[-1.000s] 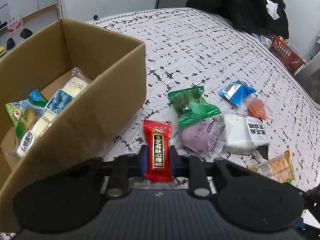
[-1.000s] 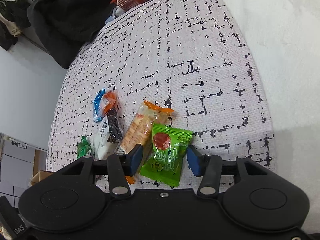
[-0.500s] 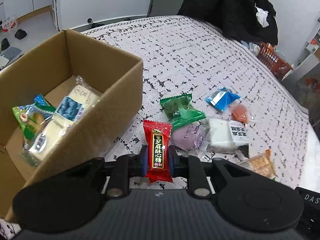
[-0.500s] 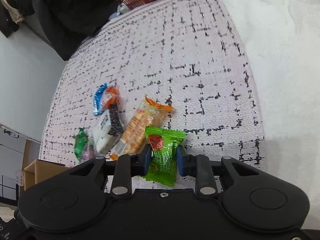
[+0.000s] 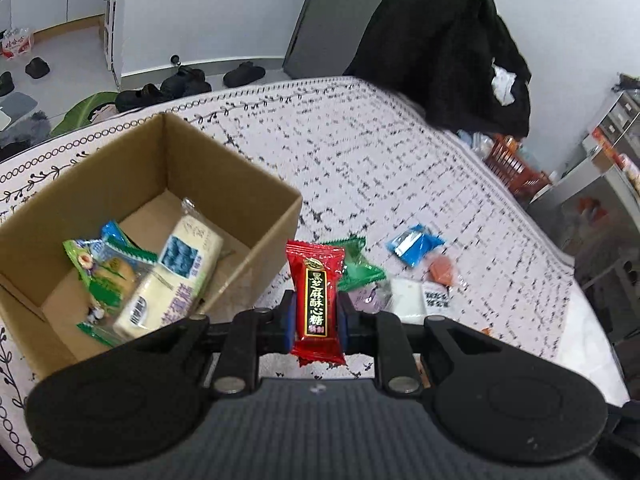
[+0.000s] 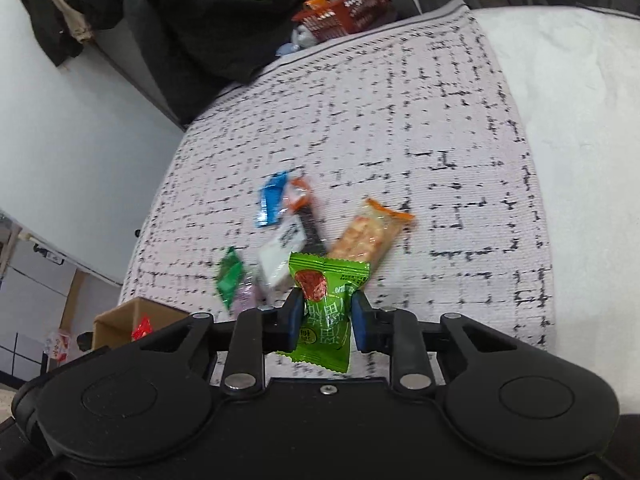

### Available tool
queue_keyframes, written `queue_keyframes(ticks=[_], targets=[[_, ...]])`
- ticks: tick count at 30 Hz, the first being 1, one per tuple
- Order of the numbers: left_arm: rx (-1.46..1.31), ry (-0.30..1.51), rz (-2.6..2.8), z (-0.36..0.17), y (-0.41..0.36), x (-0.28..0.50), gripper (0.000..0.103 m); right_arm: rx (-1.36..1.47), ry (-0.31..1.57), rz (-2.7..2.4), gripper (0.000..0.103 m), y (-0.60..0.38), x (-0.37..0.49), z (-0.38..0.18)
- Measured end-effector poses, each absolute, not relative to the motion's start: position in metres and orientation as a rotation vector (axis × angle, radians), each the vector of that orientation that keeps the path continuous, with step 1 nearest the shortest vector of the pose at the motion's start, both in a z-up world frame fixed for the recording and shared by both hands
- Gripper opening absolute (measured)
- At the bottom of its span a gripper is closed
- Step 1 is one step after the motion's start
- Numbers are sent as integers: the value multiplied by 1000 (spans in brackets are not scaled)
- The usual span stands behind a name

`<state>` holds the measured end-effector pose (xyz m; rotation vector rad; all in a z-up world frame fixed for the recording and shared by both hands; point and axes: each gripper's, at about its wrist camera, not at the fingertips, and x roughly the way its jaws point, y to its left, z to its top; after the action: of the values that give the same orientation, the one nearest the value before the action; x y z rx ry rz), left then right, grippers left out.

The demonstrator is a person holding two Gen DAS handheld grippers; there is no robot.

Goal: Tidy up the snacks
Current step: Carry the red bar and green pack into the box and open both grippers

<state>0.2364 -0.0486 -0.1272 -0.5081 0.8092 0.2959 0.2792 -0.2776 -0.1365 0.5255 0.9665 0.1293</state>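
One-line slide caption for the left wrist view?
Left gripper holds a red candy packet beside the open cardboard box of snacks.

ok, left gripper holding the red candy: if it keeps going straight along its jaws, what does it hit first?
Probably the dark green packet on the bedspread, right behind the red candy in the left gripper; depth is unclear.

The left gripper (image 5: 316,316) sits low in the frame's centre, blue pads clamped on a red candy packet (image 5: 316,300). The right gripper (image 6: 326,316), likewise low centre, pinches a green snack packet (image 6: 326,308).
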Motion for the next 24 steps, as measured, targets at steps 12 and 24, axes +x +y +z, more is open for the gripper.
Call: queue_keyframes(ticks=[12,24], targets=[[-560,745,288,-101,-19,213,19,479,919,211,25,-237,268,-107],[-617,710,323,-93,23,196,19,453,893,274,25,-198,264,-89]])
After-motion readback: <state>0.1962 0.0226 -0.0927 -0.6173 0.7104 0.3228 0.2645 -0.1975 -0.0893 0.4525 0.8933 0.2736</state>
